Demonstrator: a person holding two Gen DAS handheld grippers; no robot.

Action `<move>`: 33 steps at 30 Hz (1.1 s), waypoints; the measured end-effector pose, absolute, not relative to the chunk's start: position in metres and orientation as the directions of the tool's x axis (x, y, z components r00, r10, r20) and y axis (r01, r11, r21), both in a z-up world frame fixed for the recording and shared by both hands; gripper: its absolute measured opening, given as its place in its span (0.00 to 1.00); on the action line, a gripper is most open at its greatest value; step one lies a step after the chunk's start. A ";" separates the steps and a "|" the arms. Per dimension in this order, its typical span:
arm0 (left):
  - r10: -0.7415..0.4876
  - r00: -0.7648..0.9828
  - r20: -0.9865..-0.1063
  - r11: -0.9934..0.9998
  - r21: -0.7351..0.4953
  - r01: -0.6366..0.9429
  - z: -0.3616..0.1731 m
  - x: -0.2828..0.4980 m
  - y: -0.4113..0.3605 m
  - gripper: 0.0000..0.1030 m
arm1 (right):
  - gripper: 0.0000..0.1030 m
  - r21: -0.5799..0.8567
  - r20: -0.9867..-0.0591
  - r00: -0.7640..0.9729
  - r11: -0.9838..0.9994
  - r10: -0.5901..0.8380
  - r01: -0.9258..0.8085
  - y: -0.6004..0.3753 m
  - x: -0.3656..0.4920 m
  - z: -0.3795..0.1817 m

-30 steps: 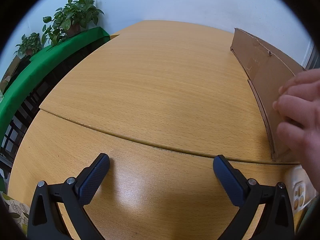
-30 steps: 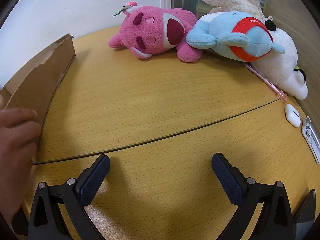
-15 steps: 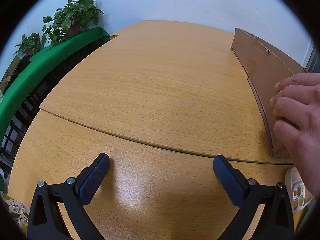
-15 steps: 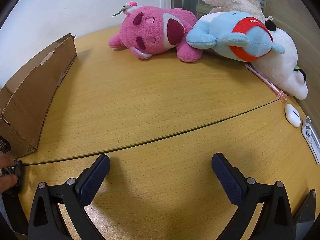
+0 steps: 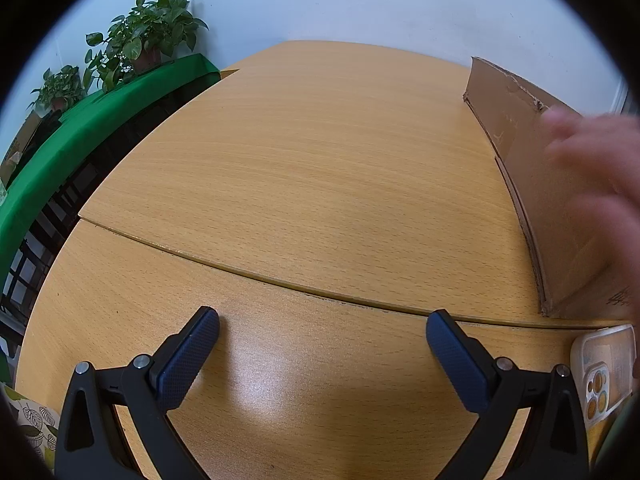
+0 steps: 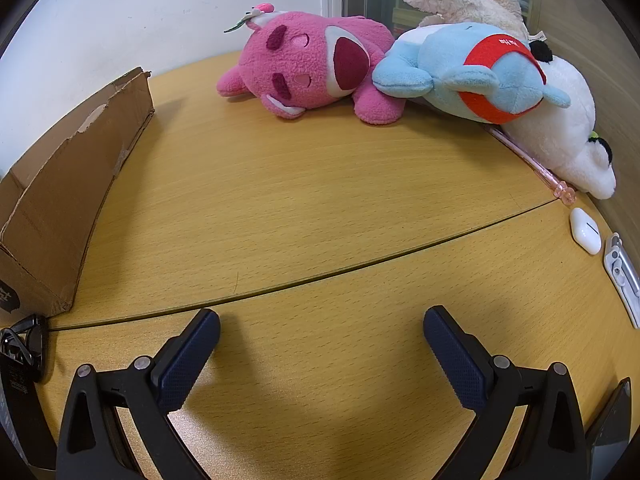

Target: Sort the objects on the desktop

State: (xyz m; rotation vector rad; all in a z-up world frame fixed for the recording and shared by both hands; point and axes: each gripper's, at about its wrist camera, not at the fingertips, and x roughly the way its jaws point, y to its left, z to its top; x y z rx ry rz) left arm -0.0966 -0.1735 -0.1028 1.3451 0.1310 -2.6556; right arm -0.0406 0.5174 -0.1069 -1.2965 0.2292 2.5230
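Left gripper [image 5: 322,326]: fingers spreading wide, holding nothing, sitting low over the near part of the wooden table [image 5: 320,168].

Right gripper [image 6: 320,326]: fingers likewise spreading wide and empty, sitting over the near table [image 6: 304,184] edge.

Cardboard box [image 5: 532,184]: standing at the right of the left view and the left of the right view [image 6: 64,184], its torn rim facing up, its near corner meeting the table seam.

Bare hand [image 5: 592,160]: blurring across the box at the far right of the left view; whether it is touching the cardboard cannot be told.

Phone [image 5: 604,372]: lying flat near the right edge, just near of the box, camera lenses showing.

Pink plush [image 6: 308,68]: lying on its side at the far end of the table.

Blue plush [image 6: 468,72]: leaning against the pink one's right side, a red band running around it.

White plush [image 6: 560,128]: lying behind and right of the blue one.

Pink pen [image 6: 532,160]: lying along the white plush's near edge.

Earbud case [image 6: 585,231]: resting near the right edge, just near of the pen tip.

Plants [image 5: 140,46]: standing far left on a green-covered ledge [image 5: 80,120].
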 end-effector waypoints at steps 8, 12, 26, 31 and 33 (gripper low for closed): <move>-0.105 -0.582 -0.806 -0.983 -0.005 0.184 -0.103 -0.097 -0.173 1.00 | 1.00 0.007 -0.814 -0.551 -0.944 0.186 -0.330 0.517 -0.041 -0.107; -0.105 -0.583 -0.806 -0.983 -0.005 0.184 -0.103 -0.097 -0.173 1.00 | 1.00 0.007 -0.813 -0.551 -0.944 0.187 -0.330 0.517 -0.041 -0.107; -0.107 -0.584 -0.805 -0.982 -0.005 0.187 -0.103 -0.099 -0.172 1.00 | 1.00 0.003 -0.846 -0.515 -0.963 0.140 -0.268 0.503 -0.014 -0.105; -0.086 -0.561 -0.823 -0.987 -0.006 0.161 -0.101 -0.086 -0.162 1.00 | 1.00 0.014 -0.870 -0.468 -0.941 0.156 -0.339 0.496 0.019 -0.096; -0.064 -0.598 -0.799 -0.984 -0.050 0.172 -0.087 -0.062 -0.152 1.00 | 1.00 0.037 -0.843 -0.524 -0.960 0.120 -0.278 0.478 0.035 -0.076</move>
